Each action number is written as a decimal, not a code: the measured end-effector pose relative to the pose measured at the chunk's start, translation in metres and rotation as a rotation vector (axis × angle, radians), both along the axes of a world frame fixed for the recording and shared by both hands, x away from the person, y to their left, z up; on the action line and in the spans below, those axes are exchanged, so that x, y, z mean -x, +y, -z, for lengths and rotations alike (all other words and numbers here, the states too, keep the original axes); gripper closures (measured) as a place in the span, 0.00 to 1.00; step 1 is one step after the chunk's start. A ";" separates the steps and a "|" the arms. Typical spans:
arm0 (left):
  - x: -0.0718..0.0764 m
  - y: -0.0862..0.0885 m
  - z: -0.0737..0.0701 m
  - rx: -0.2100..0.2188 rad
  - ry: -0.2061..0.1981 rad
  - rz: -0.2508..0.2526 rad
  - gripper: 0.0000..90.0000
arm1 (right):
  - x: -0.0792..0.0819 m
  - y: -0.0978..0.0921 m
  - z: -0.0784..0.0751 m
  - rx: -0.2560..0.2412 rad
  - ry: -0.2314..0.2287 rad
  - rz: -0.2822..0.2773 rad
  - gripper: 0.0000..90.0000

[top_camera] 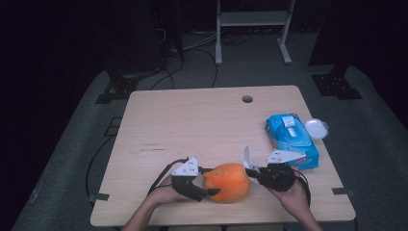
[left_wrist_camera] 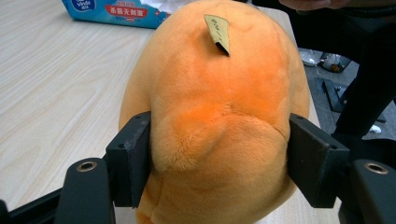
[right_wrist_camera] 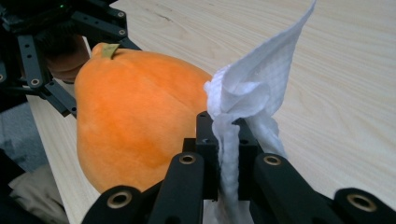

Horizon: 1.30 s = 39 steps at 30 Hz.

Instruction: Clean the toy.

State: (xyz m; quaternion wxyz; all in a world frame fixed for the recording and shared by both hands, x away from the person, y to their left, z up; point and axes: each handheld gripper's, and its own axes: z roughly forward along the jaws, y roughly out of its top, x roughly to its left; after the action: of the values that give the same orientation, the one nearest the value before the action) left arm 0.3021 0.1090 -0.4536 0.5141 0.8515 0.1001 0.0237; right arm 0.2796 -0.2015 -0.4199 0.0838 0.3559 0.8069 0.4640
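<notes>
Orange plush fruit [top_camera: 227, 183] lies at the near edge of the table [top_camera: 192, 125], between both hands | left gripper [top_camera: 202, 188]: fingers [left_wrist_camera: 130, 158] pressed into plush's sides, gripping it | right gripper [top_camera: 252, 172]: fingers [right_wrist_camera: 205, 140] pinching a white wipe [right_wrist_camera: 254, 88], just beside the plush | blue wipe pack [top_camera: 291, 139] near table's right edge.

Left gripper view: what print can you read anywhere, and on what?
Blue plastic wet-wipe pack: a round logo reading roughly "Vinda", cut off by the frame edge.
Same pack, red band: white Chinese characters, too blurred to read surely.
Tan tag on the orange plush fruit: faint marks, unreadable.
</notes>
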 end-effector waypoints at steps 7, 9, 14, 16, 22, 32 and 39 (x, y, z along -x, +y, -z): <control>0.000 0.001 0.000 0.000 0.006 0.002 0.34 | 0.004 0.005 -0.008 -0.008 -0.035 -0.022 0.93; 0.000 0.000 0.000 0.001 0.005 -0.002 0.34 | 0.000 0.004 -0.001 0.013 -0.010 -0.011 0.93; 0.000 0.000 0.001 -0.001 0.004 0.001 0.34 | 0.000 0.003 -0.004 0.014 -0.012 0.013 0.94; 0.000 0.000 0.001 -0.001 0.003 0.001 0.33 | 0.003 0.006 -0.009 0.001 -0.035 0.003 0.94; 0.000 -0.002 0.001 -0.002 0.002 0.001 0.33 | -0.001 0.008 -0.003 0.013 -0.006 -0.019 0.94; 0.001 0.001 0.001 -0.002 -0.003 0.008 0.33 | 0.004 0.008 -0.009 0.018 -0.036 -0.018 0.93; 0.002 -0.002 0.001 -0.006 -0.009 0.003 0.33 | -0.002 0.004 0.001 0.042 0.007 -0.007 0.94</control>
State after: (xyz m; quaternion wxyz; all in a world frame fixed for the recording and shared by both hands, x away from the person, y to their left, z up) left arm 0.3000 0.1069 -0.4544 0.5120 0.8531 0.0964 0.0273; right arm 0.2819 -0.1973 -0.4207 0.0869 0.3529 0.8180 0.4459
